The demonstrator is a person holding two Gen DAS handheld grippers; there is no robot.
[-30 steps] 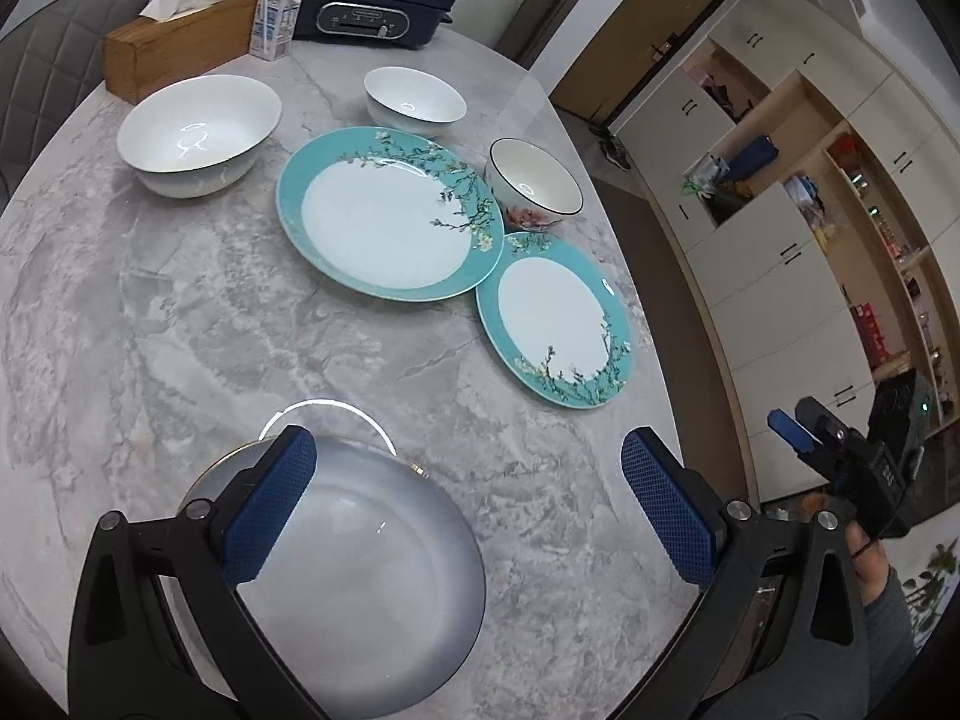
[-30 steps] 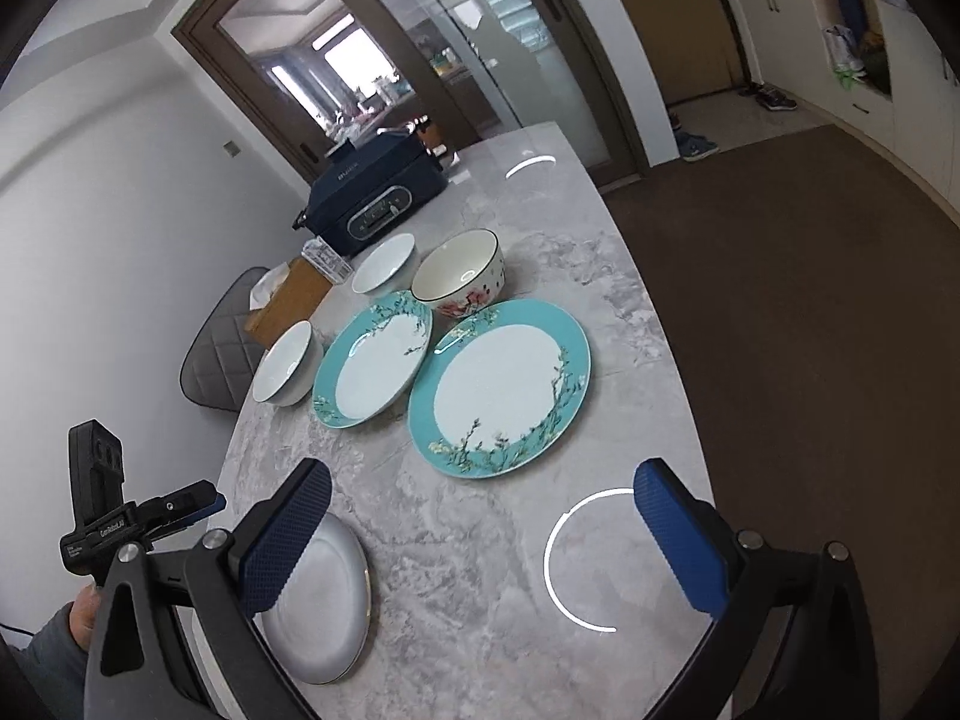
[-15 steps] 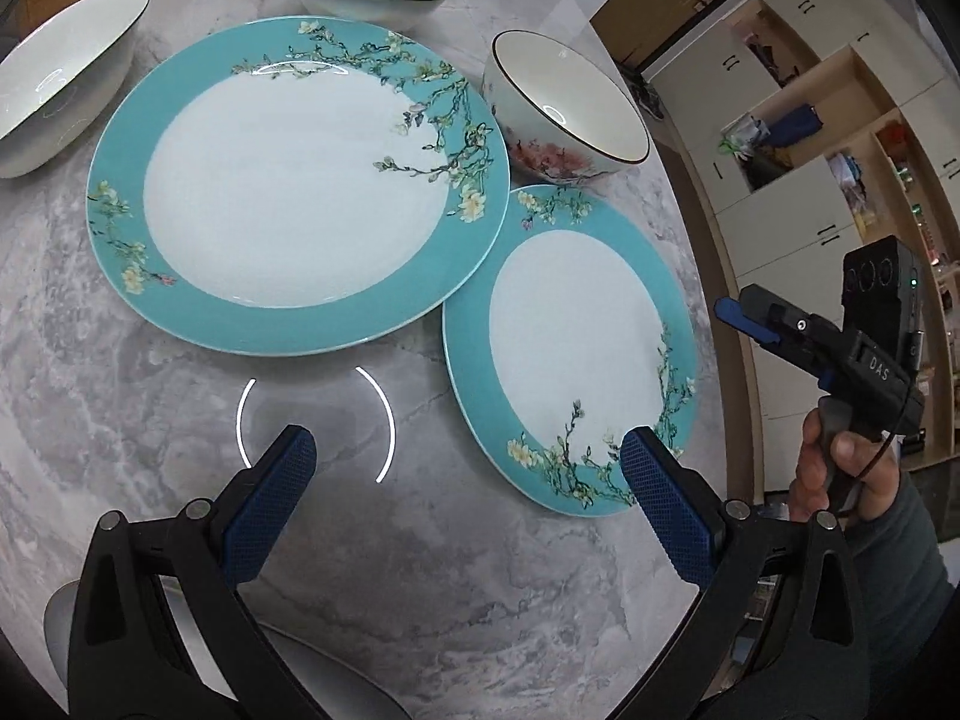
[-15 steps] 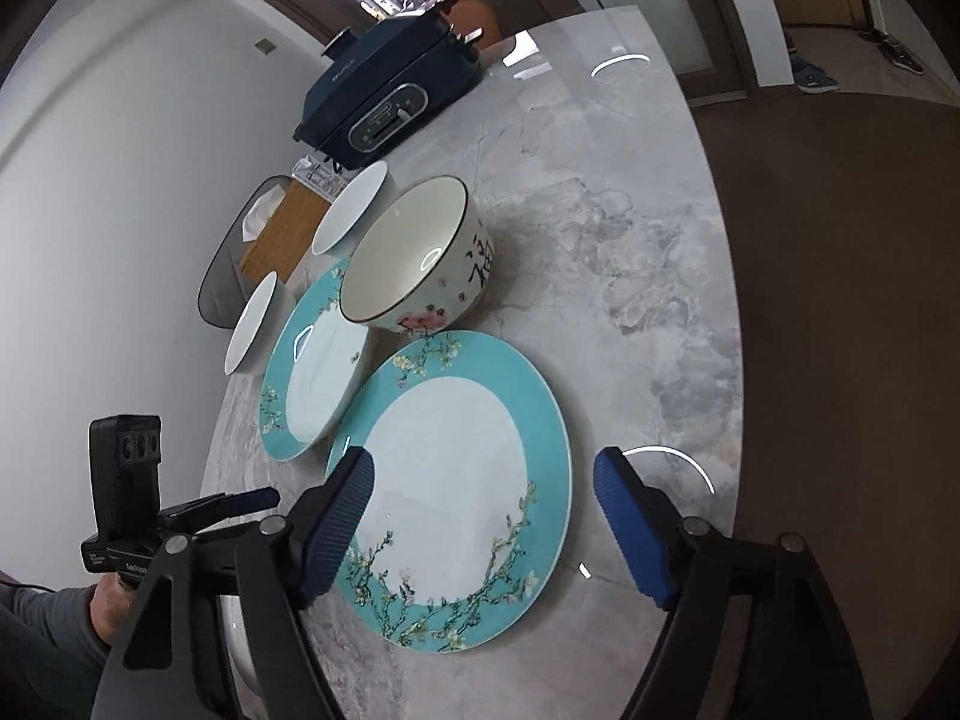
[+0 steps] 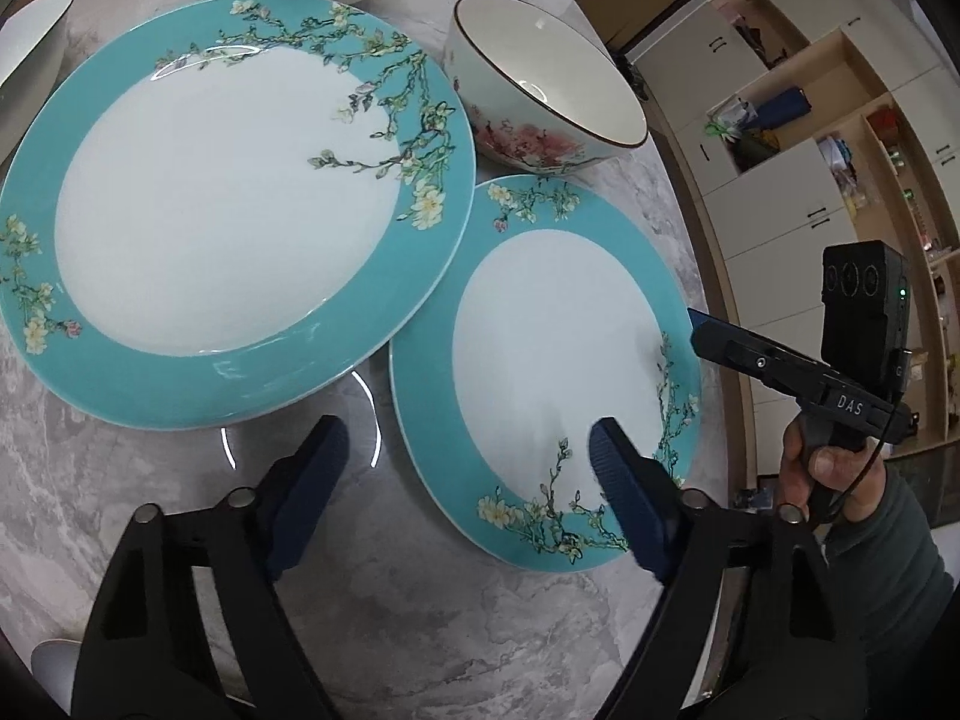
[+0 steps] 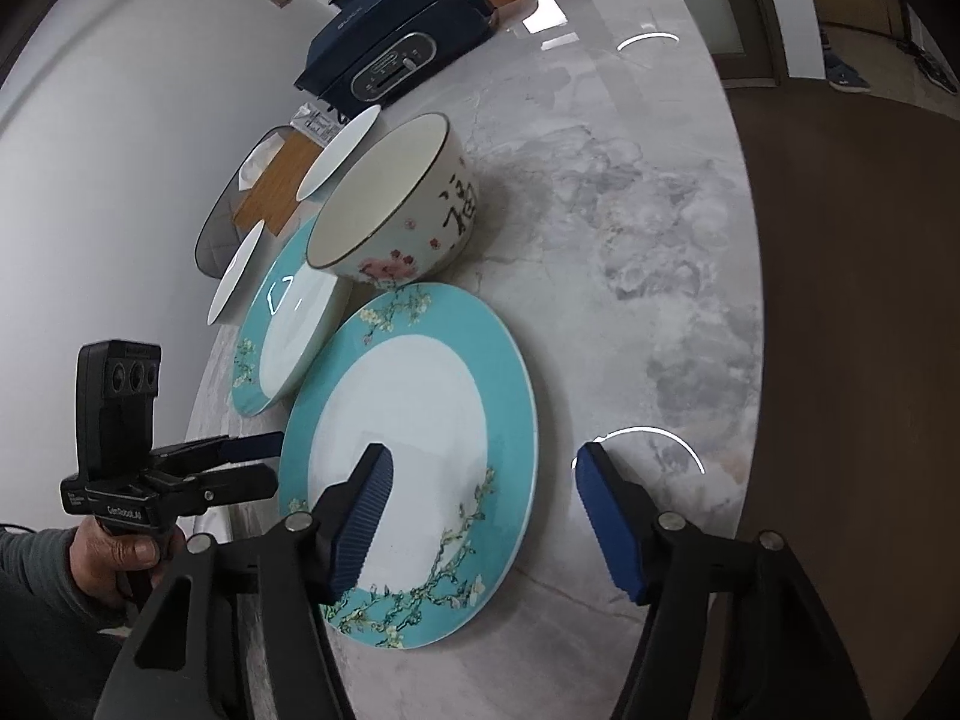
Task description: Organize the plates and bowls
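1. The smaller teal-rimmed plate (image 5: pixel 558 360) lies flat on the marble tabletop (image 5: pixel 420 630), at the 4 o'clock side of the larger teal-rimmed plate (image 5: pixel 228 204), whose rim overlaps its edge.
2. A floral bowl (image 5: pixel 540 108) stands upright at 12 o'clock of the smaller plate, just beside both plates.
3. The left hand-held gripper (image 5: pixel 462 474) straddles the smaller plate's near-left rim; its jaws have just been closing, with one pad over the plate and the other over the tabletop. No clamping is visible: released.
4. The right hand-held gripper (image 6: pixel 480 516) straddles the plate's opposite rim; its jaws have likewise just been closing, and the pads are not seen pressing: released.
5. Two white bowls (image 6: pixel 342 150) and a dark blue cooking appliance (image 6: pixel 396 54) sit further off at 11 o'clock in the right wrist view.
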